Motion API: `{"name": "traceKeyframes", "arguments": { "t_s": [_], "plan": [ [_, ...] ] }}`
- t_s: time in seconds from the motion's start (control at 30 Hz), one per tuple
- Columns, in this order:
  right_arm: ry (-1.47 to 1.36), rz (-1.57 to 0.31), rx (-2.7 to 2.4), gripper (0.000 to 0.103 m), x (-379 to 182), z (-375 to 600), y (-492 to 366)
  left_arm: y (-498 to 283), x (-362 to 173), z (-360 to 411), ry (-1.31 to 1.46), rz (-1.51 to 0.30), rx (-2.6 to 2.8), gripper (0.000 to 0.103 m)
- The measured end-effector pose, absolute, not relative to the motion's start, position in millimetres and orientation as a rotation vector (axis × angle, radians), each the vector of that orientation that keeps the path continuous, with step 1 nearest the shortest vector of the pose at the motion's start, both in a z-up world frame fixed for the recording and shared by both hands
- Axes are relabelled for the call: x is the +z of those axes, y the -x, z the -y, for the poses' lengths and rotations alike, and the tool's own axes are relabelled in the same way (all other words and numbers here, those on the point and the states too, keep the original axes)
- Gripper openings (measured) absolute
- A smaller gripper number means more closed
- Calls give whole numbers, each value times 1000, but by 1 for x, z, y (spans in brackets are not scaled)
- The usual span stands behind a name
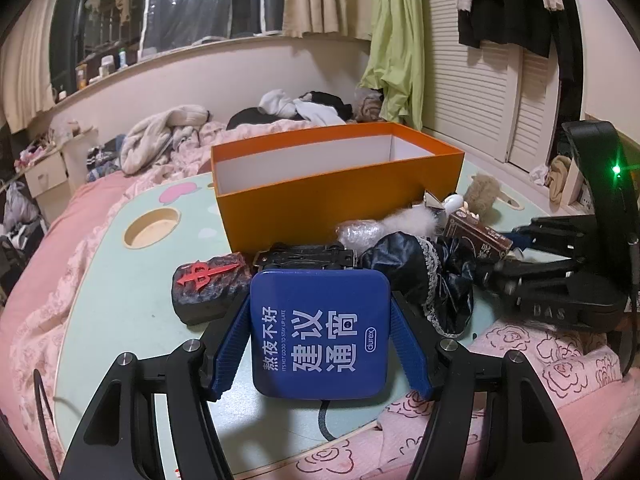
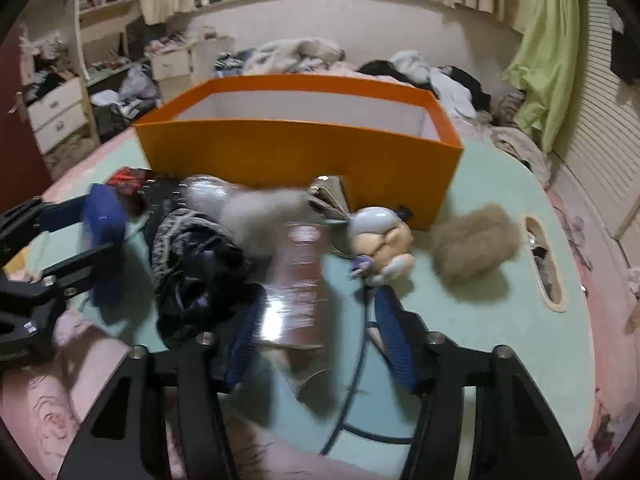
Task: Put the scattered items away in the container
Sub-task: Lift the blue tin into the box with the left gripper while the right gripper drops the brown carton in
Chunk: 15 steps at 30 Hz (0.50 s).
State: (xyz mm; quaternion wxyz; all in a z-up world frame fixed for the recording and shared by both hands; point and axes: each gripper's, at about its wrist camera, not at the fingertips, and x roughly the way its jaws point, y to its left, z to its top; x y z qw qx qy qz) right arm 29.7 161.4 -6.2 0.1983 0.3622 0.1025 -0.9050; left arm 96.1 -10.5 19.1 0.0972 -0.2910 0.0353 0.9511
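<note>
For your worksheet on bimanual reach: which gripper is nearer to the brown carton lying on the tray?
Right. The right gripper straddles the brown carton, one finger on each side. The left gripper is off to the side, shut on the blue tin.

Folding table [image 1: 120, 292], set on a bed [image 1: 52, 264]; all items grouped toward its near half.

- Box [image 1: 340, 196]: open-topped, at the table's middle, behind every loose item.
- Stone-like block [image 1: 206, 288]: just before the box's near left corner.
- Tin [image 1: 320, 328]: nearest the near edge, right of the block.
- Dark fabric bundle [image 1: 424, 276]: right of the tin.
- Carton [image 2: 298, 280]: right of the fabric, lying lengthwise.
- Figurine [image 2: 380, 240]: right of the carton, near the box's near right corner.
- Fluffy pad [image 2: 474, 244]: right of the figurine, beside a slot [image 2: 544, 264] along the right edge.
</note>
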Motion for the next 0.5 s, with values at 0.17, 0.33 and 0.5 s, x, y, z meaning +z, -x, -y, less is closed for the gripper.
{"name": "traceKeyframes", "arguments": {
  "t_s": [0.17,0.33,0.5],
  "plan": [
    [-990,-186,-2546,20,-3,-177,-35,-96,19,11,858,-102,2818,66],
    [-890,-138,-2566,20,6,-194,-57,-98,19,15,832,-77,2827,66],
    [-803,-70,-2601,20,19,-204,-68,-107,29,19,767,-71,2868,66]
  ]
}}
